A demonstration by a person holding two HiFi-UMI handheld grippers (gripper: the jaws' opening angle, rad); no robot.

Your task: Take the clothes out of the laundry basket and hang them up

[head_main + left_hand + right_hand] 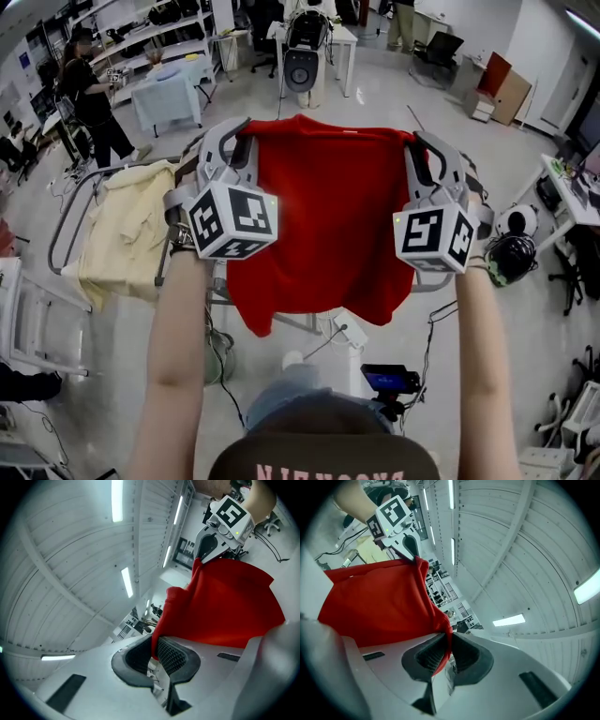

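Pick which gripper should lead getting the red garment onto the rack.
Left, probably. The left gripper and right gripper are each shut on the red garment at its top edge, but the rack, already carrying a yellow garment, sits beside the left one; the right is farther from it.

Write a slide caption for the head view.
Left gripper and right gripper hold a red garment spread near a rack bearing a yellow cloth.

We've got the red top [323, 225] stretched out wide in mid-air, held by its two upper corners with the hem hanging loose. The pale yellow garment [127, 230] is draped over the drying rack [60, 228].
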